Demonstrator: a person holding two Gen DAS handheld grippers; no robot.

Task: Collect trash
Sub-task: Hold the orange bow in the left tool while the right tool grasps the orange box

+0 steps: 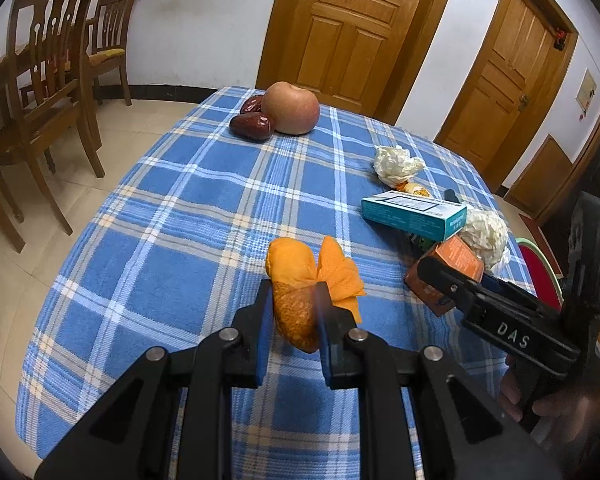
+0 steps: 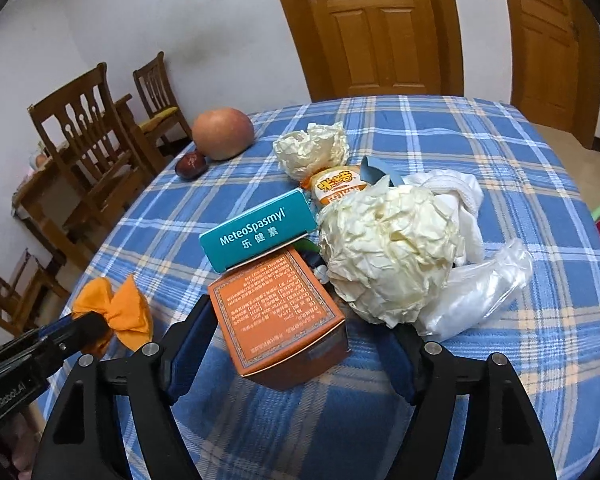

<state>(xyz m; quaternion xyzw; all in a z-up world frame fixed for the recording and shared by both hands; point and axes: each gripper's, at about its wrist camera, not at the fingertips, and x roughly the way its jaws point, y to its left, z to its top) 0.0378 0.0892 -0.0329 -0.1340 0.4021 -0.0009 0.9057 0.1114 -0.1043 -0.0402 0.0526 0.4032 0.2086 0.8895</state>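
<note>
My left gripper (image 1: 294,296) is shut on a piece of orange peel (image 1: 296,276), held just above the blue plaid tablecloth (image 1: 180,220); the right wrist view shows that peel (image 2: 116,308) at the left. My right gripper (image 2: 300,320) stands open around an orange carton (image 2: 276,320). Its left finger is close against the carton's side, while a gap shows at the right finger. Behind the carton lie a teal medicine box (image 2: 260,232), a big crumpled paper ball (image 2: 388,256), a second paper wad (image 2: 312,148), a snack wrapper (image 2: 336,186), white tissue (image 2: 452,188) and a clear plastic bag (image 2: 480,288).
An apple (image 1: 292,108) and two red dates (image 1: 252,126) sit at the table's far side. Wooden chairs (image 1: 48,80) stand to the left on the tiled floor. A red object with a green rim (image 1: 540,268) shows past the table's right edge. Two wooden doors fill the back wall.
</note>
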